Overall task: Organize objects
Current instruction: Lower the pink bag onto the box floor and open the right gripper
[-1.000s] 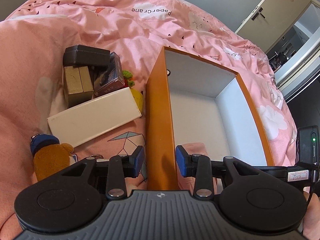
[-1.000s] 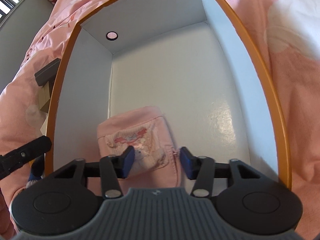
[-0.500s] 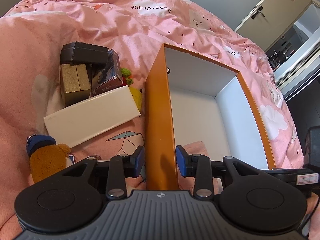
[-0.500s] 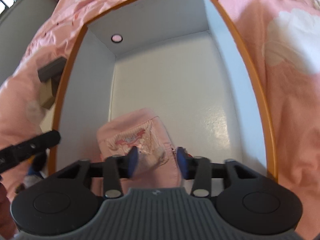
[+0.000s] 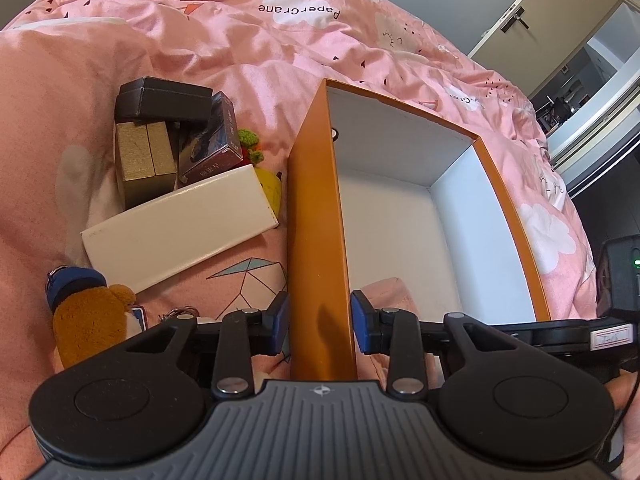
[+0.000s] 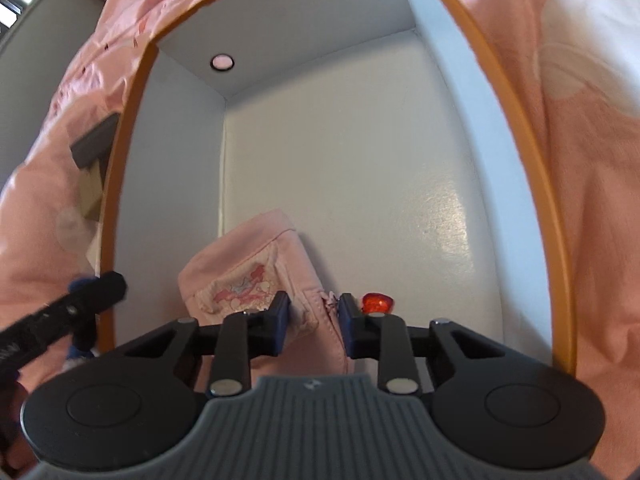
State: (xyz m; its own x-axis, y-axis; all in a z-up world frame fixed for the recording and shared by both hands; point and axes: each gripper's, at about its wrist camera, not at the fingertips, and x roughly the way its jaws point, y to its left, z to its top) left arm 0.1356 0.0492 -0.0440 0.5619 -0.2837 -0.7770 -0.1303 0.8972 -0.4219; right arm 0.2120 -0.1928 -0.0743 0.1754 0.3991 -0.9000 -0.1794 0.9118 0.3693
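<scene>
An orange box with a white inside (image 5: 316,208) (image 6: 360,160) lies on the pink bed. My left gripper (image 5: 319,322) straddles its left wall with the jaws apart, one pad on each side. A pink pouch (image 6: 256,276) lies in the box's near left corner; it also shows in the left wrist view (image 5: 390,292). My right gripper (image 6: 312,320) hovers over the pouch's right edge with the jaws open and not gripping it. A small red charm (image 6: 377,303) shows beside the right pad.
Left of the box lie a long white box (image 5: 180,232), a gold box (image 5: 146,164), a black case (image 5: 164,100), a dark card box (image 5: 212,140), a yellow and green toy (image 5: 268,184) and a brown plush keychain (image 5: 86,316). A door stands at back right.
My right gripper has narrowed its jaws and pulled back a little over the pouch. A red charm has come into view. My left gripper stays astride the box wall.
</scene>
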